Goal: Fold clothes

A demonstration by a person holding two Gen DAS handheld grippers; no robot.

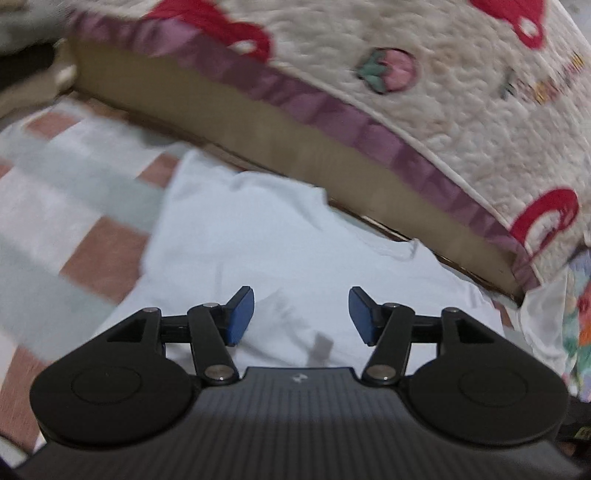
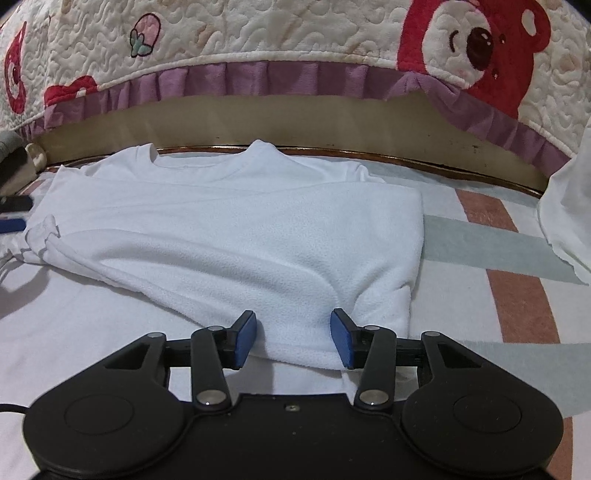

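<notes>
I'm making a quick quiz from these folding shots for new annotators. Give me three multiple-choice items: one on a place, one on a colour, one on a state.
1. Where does the garment's neckline lie?
A. toward the quilted cover
B. toward the camera
C. under the right tongs

2. What colour is the frill along the cover's edge?
A. green
B. purple
C. black

3. How do the right tongs stand?
A. shut on the sleeve
B. out of view
C. open, straddling the hem

Answers:
1 A: the white garment's collar sits at the far side, just below the quilted cover.
2 B: the frill is purple.
3 C: the right tongs show a clear gap, with the fabric edge between the pads.
</notes>
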